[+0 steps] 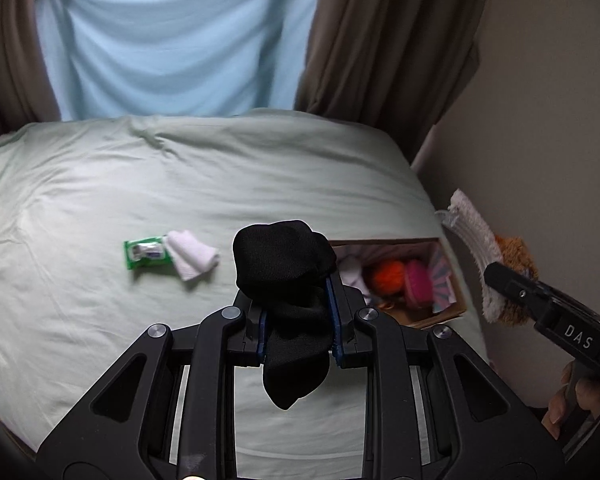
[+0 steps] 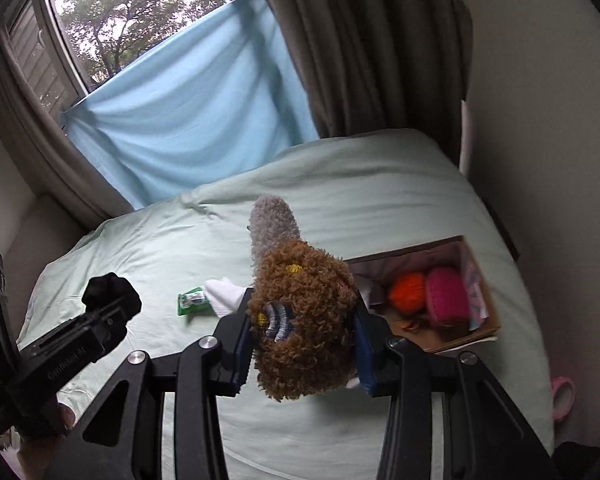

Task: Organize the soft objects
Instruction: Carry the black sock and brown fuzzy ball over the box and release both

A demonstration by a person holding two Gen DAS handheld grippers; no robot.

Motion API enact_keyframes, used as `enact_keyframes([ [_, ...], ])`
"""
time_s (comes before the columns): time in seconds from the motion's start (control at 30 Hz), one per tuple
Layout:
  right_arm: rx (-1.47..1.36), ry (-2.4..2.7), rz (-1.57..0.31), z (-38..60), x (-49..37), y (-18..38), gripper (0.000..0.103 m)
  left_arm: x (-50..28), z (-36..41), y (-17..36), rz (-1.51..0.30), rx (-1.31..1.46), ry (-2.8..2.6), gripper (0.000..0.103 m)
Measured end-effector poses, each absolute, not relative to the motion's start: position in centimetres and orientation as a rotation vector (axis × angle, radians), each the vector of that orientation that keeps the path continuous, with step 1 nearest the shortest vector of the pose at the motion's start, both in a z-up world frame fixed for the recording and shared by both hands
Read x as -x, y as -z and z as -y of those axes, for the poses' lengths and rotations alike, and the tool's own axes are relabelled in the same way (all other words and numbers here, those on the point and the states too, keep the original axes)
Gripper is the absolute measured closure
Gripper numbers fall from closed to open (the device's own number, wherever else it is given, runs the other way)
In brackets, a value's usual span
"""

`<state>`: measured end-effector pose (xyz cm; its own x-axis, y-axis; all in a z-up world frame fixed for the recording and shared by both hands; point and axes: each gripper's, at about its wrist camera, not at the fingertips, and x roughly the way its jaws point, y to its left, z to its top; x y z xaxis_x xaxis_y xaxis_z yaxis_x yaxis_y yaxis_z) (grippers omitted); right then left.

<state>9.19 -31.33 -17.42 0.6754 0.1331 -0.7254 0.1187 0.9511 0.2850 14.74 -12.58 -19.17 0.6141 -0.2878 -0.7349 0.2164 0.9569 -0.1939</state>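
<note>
Left gripper clamps black sock (toe hanging); right gripper clamps upright fuzzy sock.

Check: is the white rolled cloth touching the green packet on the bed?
Touching. In the left wrist view the white rolled cloth overlaps the green packet's right end, no sheet showing between them.

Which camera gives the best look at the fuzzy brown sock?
The right wrist view: the fuzzy brown sock fills the centre, clamped in the right gripper, embroidery visible. The left wrist view shows only its side at the right edge.
</note>
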Motion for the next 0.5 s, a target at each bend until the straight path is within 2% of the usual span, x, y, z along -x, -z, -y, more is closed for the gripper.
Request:
enact_keyframes([
  [0.2, -0.33, -0.008, -0.908, 37.3, -10.0, 18.7, 0.064, -16.4, 19.5, 20.5, -0.921, 0.071, 0.353, 0.083],
  [0.5, -0.347, -0.013, -1.003, 43.5, -13.3, 23.6, 0.064, -21.4, 27.8, 27.0, -1.075, 0.008, 0.376, 0.083],
])
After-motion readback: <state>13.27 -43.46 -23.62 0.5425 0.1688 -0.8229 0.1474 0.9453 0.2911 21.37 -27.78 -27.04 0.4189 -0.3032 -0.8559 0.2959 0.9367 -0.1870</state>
